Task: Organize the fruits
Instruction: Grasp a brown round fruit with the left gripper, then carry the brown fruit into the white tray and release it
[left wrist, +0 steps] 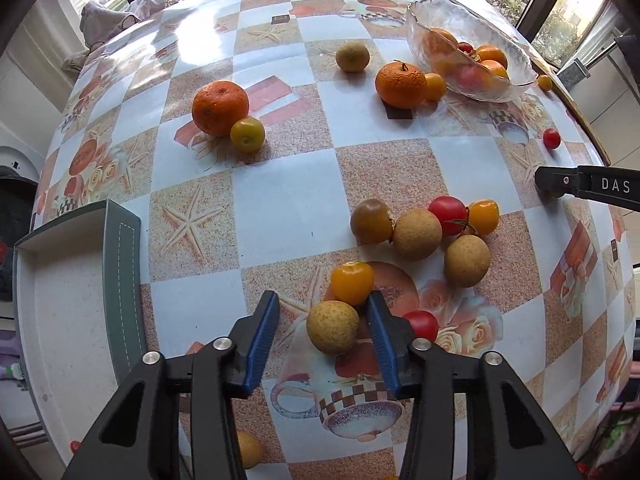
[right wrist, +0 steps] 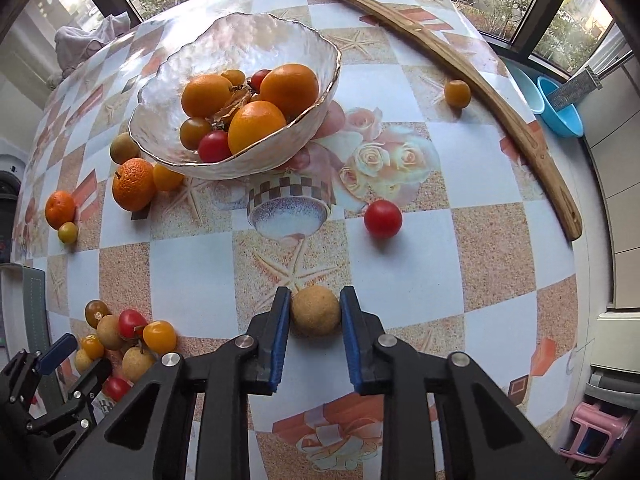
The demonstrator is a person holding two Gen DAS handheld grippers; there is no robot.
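My left gripper (left wrist: 323,302) is open, its blue pads either side of a tan longan (left wrist: 333,327), with a yellow tomato (left wrist: 352,282) just beyond and a red tomato (left wrist: 421,325) right of the right finger. My right gripper (right wrist: 315,300) is shut on another tan longan (right wrist: 315,310) low over the table. The glass bowl (right wrist: 256,32) holds oranges and small tomatoes; it also shows in the left wrist view (left wrist: 460,20). A cluster of longans and tomatoes (left wrist: 424,228) lies in front of the left gripper.
Two mandarins (left wrist: 220,108) (left wrist: 401,84), small yellow fruits and a red tomato (right wrist: 383,219) lie loose on the patterned tablecloth. A grey-green box (left wrist: 76,300) stands at the left edge. A wooden stick (right wrist: 500,92) runs along the right rim. A blue basin (right wrist: 560,108) is beyond it.
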